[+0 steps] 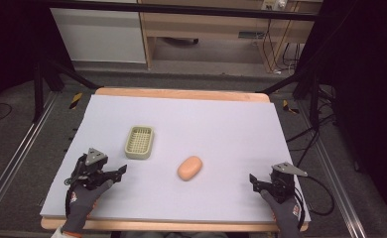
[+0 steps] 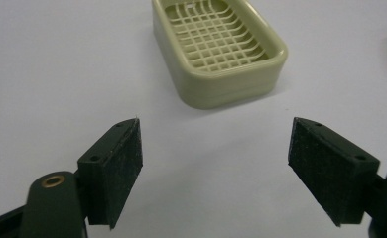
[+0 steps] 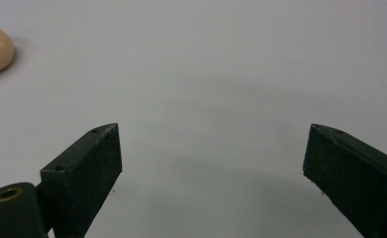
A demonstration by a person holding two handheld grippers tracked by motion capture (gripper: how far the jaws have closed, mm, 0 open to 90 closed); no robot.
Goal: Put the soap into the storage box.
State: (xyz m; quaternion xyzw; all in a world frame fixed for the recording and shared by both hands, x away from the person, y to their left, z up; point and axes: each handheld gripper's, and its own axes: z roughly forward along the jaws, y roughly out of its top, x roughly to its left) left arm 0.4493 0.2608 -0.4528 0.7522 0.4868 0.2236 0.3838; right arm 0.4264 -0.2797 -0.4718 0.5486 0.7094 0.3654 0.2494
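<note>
I see the soap (image 1: 190,167) lying on the table (image 1: 221,124) between my grippers, long axis diagonal, just right of the soap dish (image 1: 139,142). Left gripper (image 1: 122,170) is nearer; both grippers, right gripper (image 1: 251,177) too, are spread and empty.

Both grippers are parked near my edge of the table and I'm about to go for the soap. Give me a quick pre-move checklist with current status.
1. Left gripper open: ok, jaws wide apart and holding nothing.
2. Right gripper open: ok, jaws wide apart and holding nothing.
3. Soap free to grasp: ok, it lies alone on the table, apart from the soap dish.
4. Soap dish ready: ok, upright, grid insert bare.
5. Path from right gripper to soap: ok, bare table between them.
6. Soap's grip, slippery or dry: cannot tell.
</note>
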